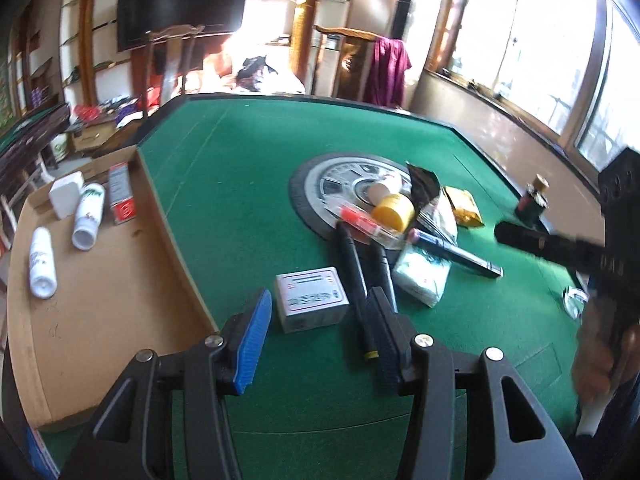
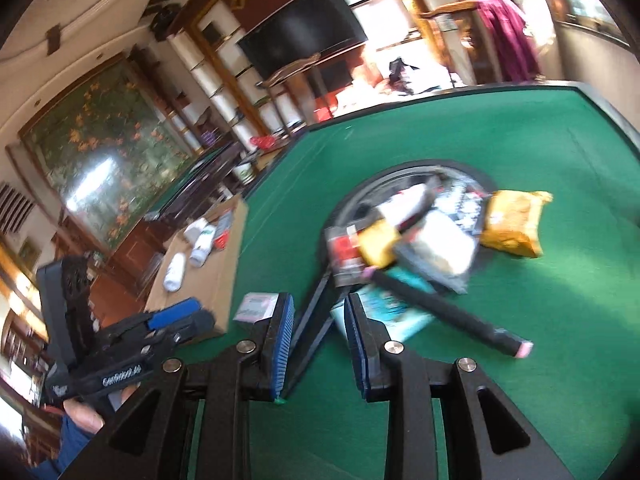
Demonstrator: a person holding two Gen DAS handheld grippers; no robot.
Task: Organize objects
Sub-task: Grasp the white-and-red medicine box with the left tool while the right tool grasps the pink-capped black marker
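A heap of small objects lies on the green felt table (image 1: 248, 184): a yellow-capped jar (image 1: 394, 210), a red and clear packet (image 1: 364, 222), a black marker with pink ends (image 1: 456, 252), a tissue pack (image 1: 422, 276), a yellow snack bag (image 1: 464, 206) and two black pens (image 1: 356, 280). My left gripper (image 1: 318, 336) is open above the felt, a white box (image 1: 312, 304) just beyond its tips. My right gripper (image 2: 320, 340) is open too, hovering over a black pen (image 2: 316, 312) seen in its gap without touching the pads. The heap (image 2: 420, 240) looks blurred in the right wrist view.
A shallow cardboard tray (image 1: 100, 320) at the table's left holds two white bottles (image 1: 88, 216), a white box (image 1: 66, 200) and a red-grey carton (image 1: 122, 192). A round wheel-printed mat (image 1: 320, 184) lies under the heap. A dark bottle (image 1: 534, 200) stands at the right. Chairs stand behind the table.
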